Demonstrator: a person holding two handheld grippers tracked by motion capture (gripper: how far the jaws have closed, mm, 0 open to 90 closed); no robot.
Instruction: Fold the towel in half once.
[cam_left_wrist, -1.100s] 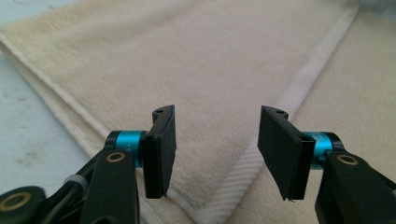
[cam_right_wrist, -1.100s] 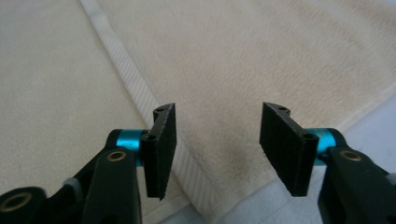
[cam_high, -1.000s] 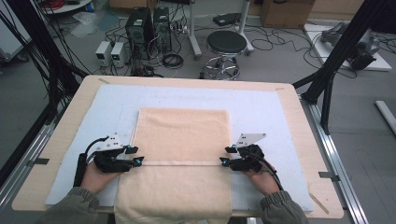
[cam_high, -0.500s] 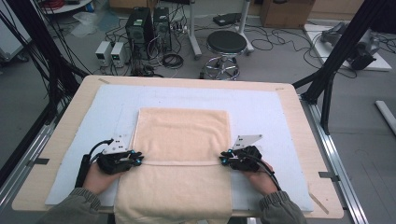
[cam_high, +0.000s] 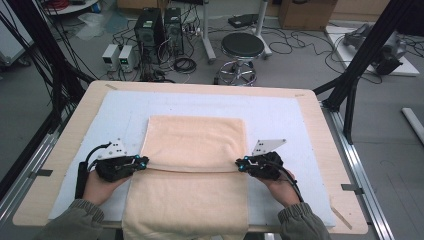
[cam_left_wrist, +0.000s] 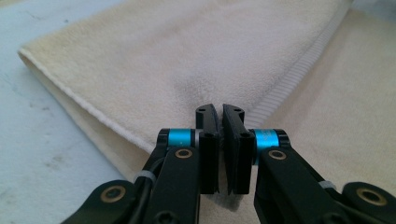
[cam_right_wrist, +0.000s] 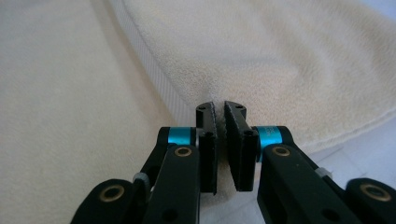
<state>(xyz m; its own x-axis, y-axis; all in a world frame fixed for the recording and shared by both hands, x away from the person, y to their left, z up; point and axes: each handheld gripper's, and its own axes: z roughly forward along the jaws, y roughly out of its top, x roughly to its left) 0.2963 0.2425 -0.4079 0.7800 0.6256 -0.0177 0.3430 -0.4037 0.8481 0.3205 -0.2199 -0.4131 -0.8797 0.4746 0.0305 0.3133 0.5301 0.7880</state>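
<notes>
A: The table (cam_high: 320, 130) is standing in a workshop with a stool (cam_high: 242, 47) and computer boxes behind it. What is lying on its pale blue mat (cam_high: 280, 115)?

B: One cream towel (cam_high: 195, 150), folded, its near part hanging over the table's front edge. The mat is lying bare to the left, right and far side of it, so there is open room all round.

A: And the tongs?

B: Two pairs. The left tongs (cam_high: 141, 162) are pinching the towel's left edge at the fold line; the right tongs (cam_high: 240, 165) are pinching its right edge. Both have just been closing, and cloth is sitting between the pads.

A: What is differing from a second ago?

B: Then the jaws were standing apart at the edges; now they are clamping the cloth.
</notes>
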